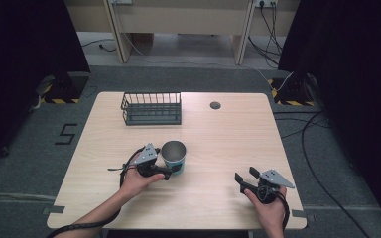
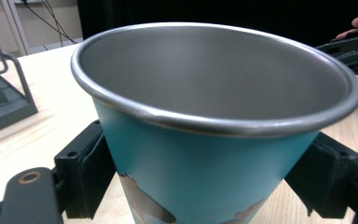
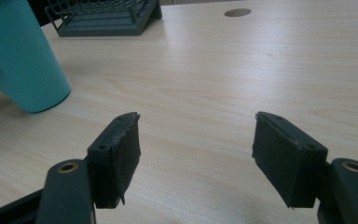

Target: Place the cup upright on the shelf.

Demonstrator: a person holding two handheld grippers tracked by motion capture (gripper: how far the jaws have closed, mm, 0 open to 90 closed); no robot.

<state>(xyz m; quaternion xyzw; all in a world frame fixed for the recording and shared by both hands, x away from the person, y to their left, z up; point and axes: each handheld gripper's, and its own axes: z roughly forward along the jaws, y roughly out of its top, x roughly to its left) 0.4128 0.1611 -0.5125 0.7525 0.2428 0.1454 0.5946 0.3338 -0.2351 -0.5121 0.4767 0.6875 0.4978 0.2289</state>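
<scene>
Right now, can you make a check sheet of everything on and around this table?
Surface: pale wood table, round hole near the far edge.
Job's things: blue cup, upright, metal inside.
Clutter: wire rack at the far left.
Tongs: left tongs pressed on both sides of the cup; right tongs open, holding nothing.
Cables: several on the floor.
Surroundings: black curtains, grey carpet.

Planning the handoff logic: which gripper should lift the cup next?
Left. The left gripper has its jaws on both sides of the teal cup; the right gripper is open, apart from it.
</scene>
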